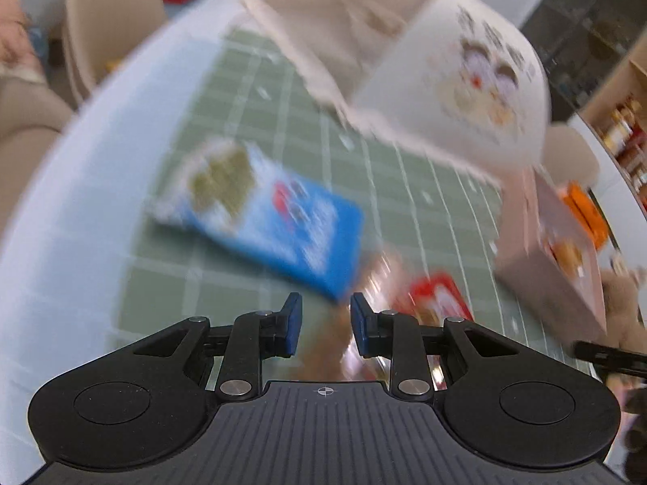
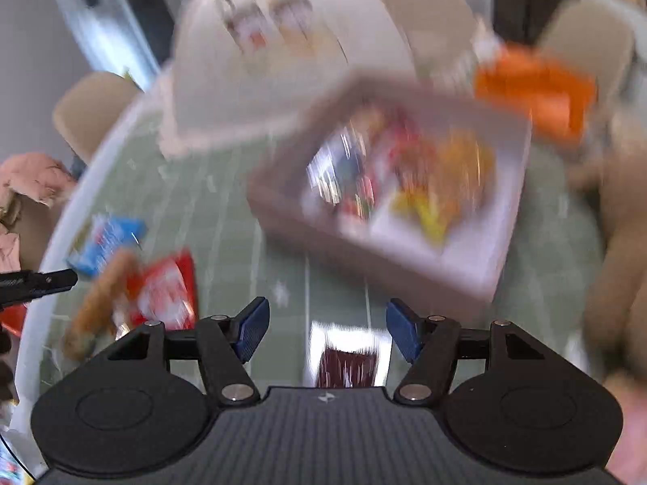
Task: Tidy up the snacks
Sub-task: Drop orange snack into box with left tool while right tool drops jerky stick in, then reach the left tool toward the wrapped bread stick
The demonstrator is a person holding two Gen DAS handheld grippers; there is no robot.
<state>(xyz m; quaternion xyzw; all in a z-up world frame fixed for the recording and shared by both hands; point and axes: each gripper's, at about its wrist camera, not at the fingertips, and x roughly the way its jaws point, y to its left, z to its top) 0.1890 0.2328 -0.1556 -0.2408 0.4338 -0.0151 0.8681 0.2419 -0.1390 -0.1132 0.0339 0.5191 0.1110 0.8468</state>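
Both claws spread, empty: left gripper (image 1: 325, 325) nears red snack packet (image 1: 438, 299) beside pink cardboard box (image 2: 388, 186); right gripper (image 2: 326, 333) over dark-red packet (image 2: 347, 365)—pickup pending, imo.

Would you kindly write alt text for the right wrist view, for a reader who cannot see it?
Motion-blurred fisheye view: the open right gripper hovers over a dark red snack packet on a green grid mat. Ahead sits a pinkish box filled with colourful snacks, with a white bag behind it; a red packet and a blue packet lie to the left.
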